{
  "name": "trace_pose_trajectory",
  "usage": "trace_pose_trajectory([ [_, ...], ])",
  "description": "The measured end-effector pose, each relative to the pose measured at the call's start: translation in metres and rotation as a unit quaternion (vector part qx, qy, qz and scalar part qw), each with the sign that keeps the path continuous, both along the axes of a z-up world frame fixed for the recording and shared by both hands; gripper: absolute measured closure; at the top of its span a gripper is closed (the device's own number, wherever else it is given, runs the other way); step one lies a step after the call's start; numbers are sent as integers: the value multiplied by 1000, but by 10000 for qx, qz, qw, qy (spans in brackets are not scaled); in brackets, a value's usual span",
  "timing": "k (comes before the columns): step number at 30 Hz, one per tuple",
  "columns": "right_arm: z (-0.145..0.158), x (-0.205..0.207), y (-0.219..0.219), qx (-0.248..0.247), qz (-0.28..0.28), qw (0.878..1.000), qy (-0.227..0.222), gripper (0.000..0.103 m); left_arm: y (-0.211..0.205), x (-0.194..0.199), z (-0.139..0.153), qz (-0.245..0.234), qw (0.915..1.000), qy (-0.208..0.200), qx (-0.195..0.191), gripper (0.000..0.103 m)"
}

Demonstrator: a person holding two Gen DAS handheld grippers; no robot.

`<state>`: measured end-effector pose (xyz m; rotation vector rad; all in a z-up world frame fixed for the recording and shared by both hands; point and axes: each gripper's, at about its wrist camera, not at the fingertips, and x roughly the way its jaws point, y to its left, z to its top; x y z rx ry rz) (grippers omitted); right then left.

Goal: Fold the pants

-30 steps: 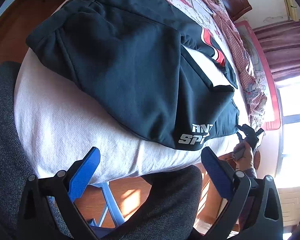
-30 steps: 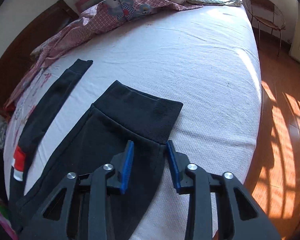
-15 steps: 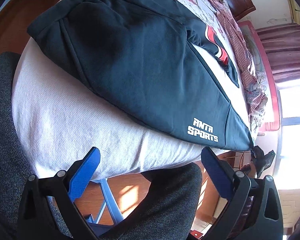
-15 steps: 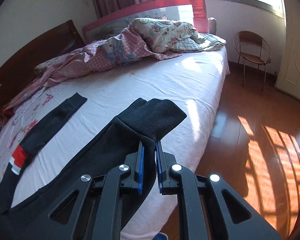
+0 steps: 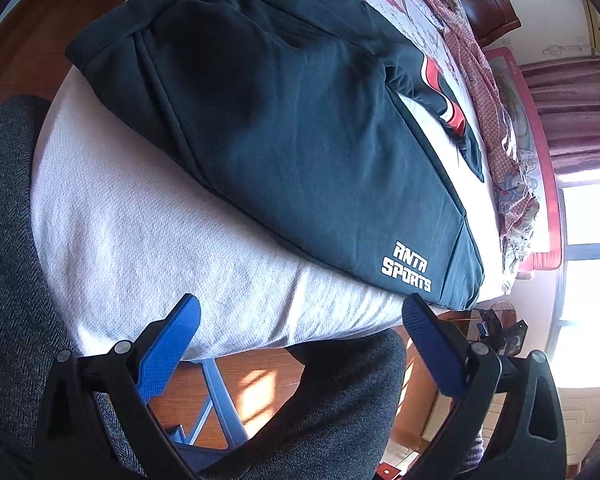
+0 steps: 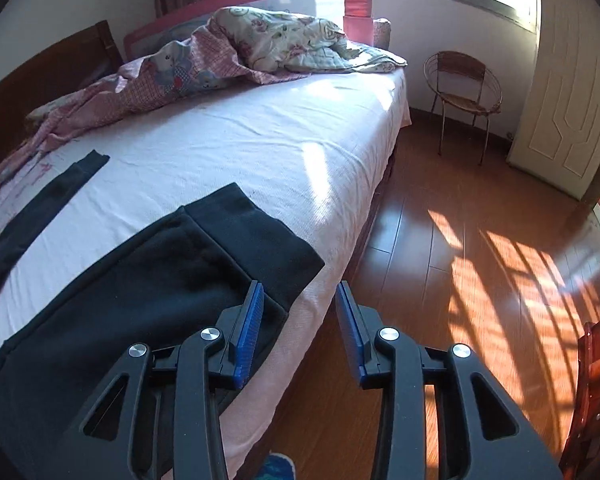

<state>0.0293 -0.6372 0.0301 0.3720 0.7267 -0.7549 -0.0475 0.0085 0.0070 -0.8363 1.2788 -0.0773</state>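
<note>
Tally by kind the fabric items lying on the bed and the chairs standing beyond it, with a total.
Black pants: 1
Pink checked blanket: 1
Floral quilt: 1
Round wicker chair: 1
Total: 4

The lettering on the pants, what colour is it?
White lettering on black pants, clearest in the left wrist view.
</note>
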Motion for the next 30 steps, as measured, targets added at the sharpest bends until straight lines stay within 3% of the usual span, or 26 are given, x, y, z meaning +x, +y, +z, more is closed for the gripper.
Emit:
trace_pose_trajectory([
  [2, 11, 7, 18, 177, 667, 9974, -226, 66, -3, 1, -4, -57, 10000, 56, -31, 2],
  [4, 15, 28, 54, -168, 1373, 9903, 122, 66, -8, 2, -6, -145, 9998, 85, -52, 2],
  [7, 11, 59, 112, -169, 2339, 9720, 145, 66, -7, 4, -2, -175, 9998, -33, -81, 2],
  [10, -18, 102, 173, -642, 3016, 9475, 851, 61, 2, 5, 7, -72, 9997, -201, -97, 2],
  [11, -30, 113, 185, -840, 2979, 9440, 1141, 61, 7, 5, 9, -19, 9996, -241, -109, 2],
  [12, -30, 117, 191, -1059, 2865, 9468, 1019, 60, 13, 5, 10, 56, 9995, -278, -125, 2],
  [15, -28, 123, 178, -465, 2515, 9628, 873, 59, 37, 4, 13, 344, 9985, -368, -209, 2],
  [17, -20, 119, 172, -259, 2366, 9671, 903, 56, 54, 6, 13, 497, 9977, -411, -205, 2],
  [18, -7, 105, 178, -71, 2405, 9686, 627, 56, 63, 8, 14, 553, 9970, -498, -232, 2],
  [20, 5, 86, 194, 204, 2564, 9659, 305, 56, 82, 13, 19, 626, 9952, -748, -72, 2],
  [22, 10, 63, 219, 639, 2839, 9567, -89, 38, 103, 22, 28, 642, 9914, -1127, 194, 2],
  [23, 10, 53, 232, 799, 2968, 9513, -247, 35, 112, 26, 33, 619, 9885, -1324, 390, 2],
  [27, 1, 21, 290, 1340, 3333, 9322, -440, 35, 144, 64, 49, 139, 9687, -2040, 1405, 2],
  [30, -4, 6, 323, 1764, 3393, 9230, -436, 35, 170, 103, 55, -407, 9513, -2490, 1768, 2],
])
